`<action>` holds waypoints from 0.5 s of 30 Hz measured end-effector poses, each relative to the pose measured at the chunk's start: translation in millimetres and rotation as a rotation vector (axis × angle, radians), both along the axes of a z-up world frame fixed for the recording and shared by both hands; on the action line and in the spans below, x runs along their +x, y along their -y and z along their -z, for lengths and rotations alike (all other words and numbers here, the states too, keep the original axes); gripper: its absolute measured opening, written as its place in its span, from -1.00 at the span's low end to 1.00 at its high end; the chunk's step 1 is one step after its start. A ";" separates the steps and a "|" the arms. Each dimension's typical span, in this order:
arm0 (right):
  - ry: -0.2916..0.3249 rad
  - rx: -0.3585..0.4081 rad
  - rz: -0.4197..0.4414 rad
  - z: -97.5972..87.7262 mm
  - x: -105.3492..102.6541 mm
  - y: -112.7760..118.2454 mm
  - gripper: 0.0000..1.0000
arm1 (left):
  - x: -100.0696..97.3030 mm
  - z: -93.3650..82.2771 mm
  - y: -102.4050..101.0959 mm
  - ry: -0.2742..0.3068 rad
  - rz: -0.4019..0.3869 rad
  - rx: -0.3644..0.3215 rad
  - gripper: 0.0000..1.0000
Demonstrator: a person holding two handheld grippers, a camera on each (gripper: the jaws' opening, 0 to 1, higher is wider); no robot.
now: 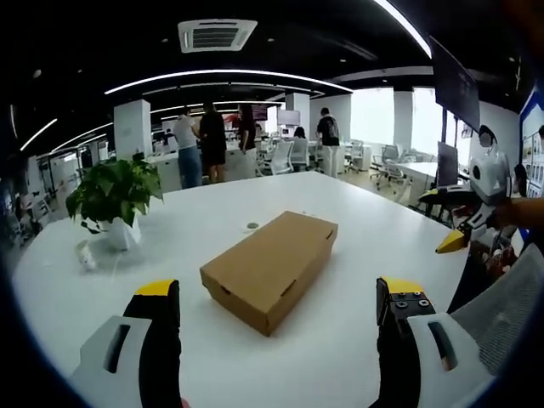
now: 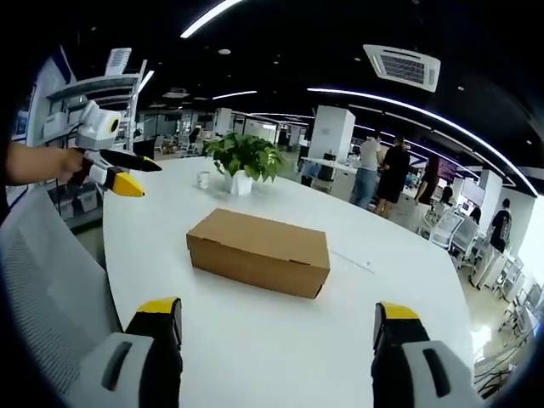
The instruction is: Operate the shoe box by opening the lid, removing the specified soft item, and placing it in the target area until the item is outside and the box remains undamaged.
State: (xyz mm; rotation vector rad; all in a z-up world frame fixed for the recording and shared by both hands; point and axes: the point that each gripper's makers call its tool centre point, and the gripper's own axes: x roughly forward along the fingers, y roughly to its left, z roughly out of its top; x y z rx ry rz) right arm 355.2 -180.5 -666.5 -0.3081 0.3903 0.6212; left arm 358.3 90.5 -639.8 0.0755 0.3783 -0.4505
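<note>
Both our claws, left claw (image 1: 278, 299) and right claw (image 2: 278, 319), gape empty; pinching the closed cardboard shoe box (image 1: 270, 267) lid hard would probably crease it

Open-plan office, dark ceiling, curved white table (image 1: 357, 221) in foreground.

Ceiling black w/ long curved LED strips (image 1: 229, 76) and a square AC cassette vent (image 1: 217, 35). Bright windows (image 1: 374, 115) at far wall in left gripper view; white pillars (image 1: 133, 129) btwn desk rows. Several people (image 1: 212, 143) stand at desks in the bkgd, office chairs (image 1: 280, 157) nearby. Potted green plant (image 1: 115, 194) in white pot sits on the table; a small white cup (image 2: 203, 179) just beside it in right gripper view. Grey mesh chair back (image 2: 47, 289) at table edge. Shelving unit (image 2: 102, 93) along one wall; dark monitor (image 1: 454, 81) mounted high near the windows.
</note>
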 end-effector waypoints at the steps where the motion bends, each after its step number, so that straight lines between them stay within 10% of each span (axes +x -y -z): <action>1: 0.001 -0.001 -0.002 0.8 1.5 0.3 0.88 | 0.9 0.8 -0.2 -0.002 -0.002 0.001 0.99; 15: -0.008 -0.037 -0.032 17.8 31.3 4.5 0.87 | 24.9 25.6 -0.4 -0.031 -0.030 0.002 0.99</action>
